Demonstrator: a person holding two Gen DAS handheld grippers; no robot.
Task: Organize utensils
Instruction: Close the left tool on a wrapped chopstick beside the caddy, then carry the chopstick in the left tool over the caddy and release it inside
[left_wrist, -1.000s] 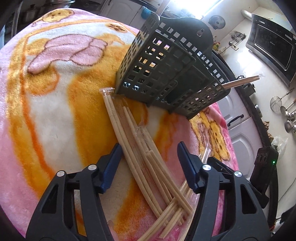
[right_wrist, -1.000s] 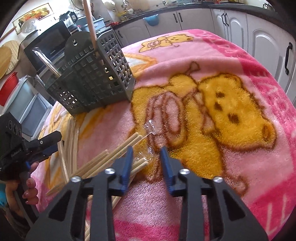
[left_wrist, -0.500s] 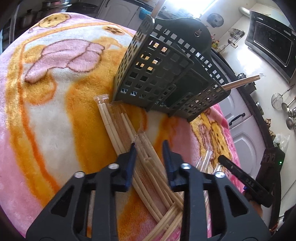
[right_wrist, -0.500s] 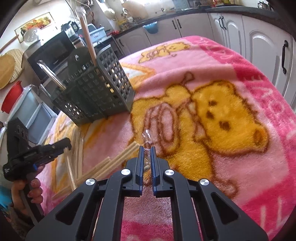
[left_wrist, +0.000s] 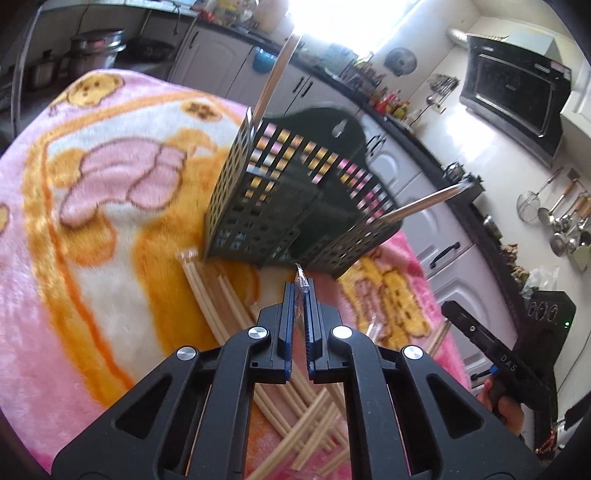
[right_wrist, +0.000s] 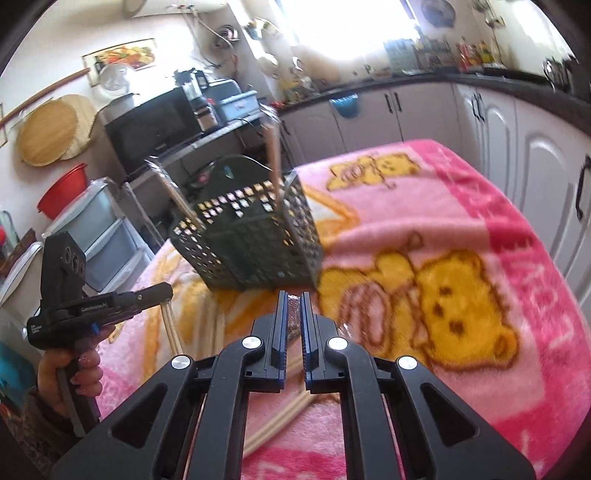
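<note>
Left gripper (left_wrist: 300, 295): jaws have just been closing and now pinch the crinkled clear end of a wrapped chopstick pair (left_wrist: 301, 281), wrapper tip poking out past the blue pads.

Right gripper (right_wrist: 291, 314): pressed together on another plastic wrapper (right_wrist: 293, 316); wooden sticks show below and behind its jaws.

Key relation: the dark slotted utensil basket (left_wrist: 280, 192) stands straight ahead of both grippers, just beyond the tips, on the pink bear blanket (left_wrist: 110, 229). Its open top sits above where either gripper points, so each held pair probably has to rise and tip end-down to enter. Neither hand looks clearly nearer.

Loose chopsticks (left_wrist: 207, 291) lie on the blanket under the left gripper, long axes running toward the basket foot, some crossing near the camera.

Basket contents: two long handles already stand inside, leaning out over the rim at opposite sides. Which compartment each occupies: cannot tell.
</note>
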